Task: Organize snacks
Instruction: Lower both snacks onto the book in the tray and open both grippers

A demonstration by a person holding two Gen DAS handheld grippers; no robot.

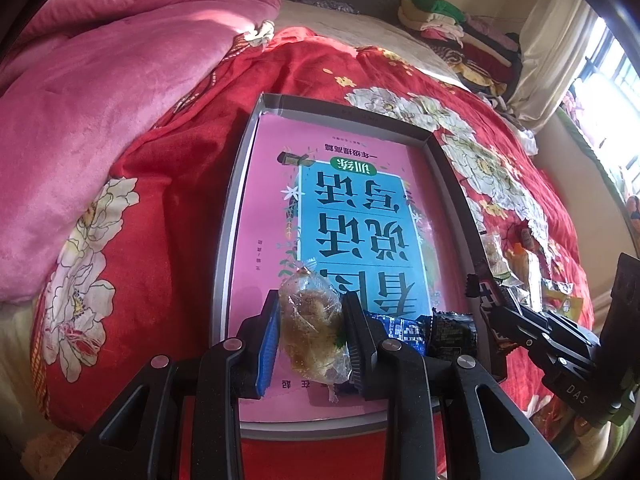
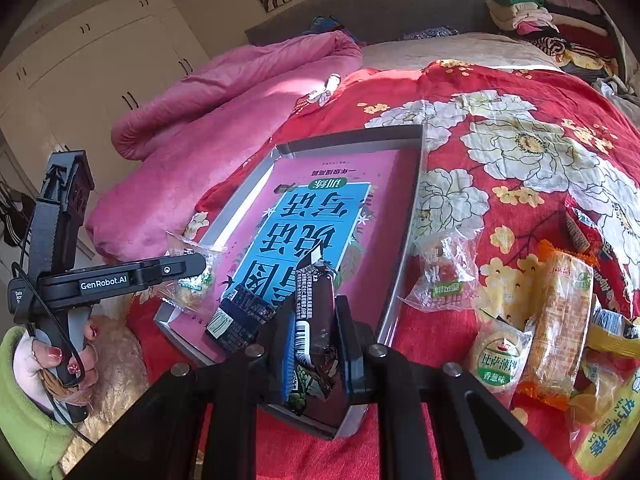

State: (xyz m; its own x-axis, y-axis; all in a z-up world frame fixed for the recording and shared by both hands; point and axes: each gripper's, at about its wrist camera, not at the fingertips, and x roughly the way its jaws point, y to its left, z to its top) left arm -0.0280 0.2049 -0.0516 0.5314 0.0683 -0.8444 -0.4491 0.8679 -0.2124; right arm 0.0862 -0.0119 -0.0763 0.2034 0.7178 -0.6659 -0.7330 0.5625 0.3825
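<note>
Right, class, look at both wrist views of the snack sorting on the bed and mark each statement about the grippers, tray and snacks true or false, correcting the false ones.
1. The left gripper grips a clear-wrapped snack. True.
2. The right gripper is empty. False: it is shut on a dark wrapped snack.
3. The tray has a pink and blue book inside. True.
4. The loose snack pile lies in the tray. False: it lies on the red floral quilt beside it.
</note>
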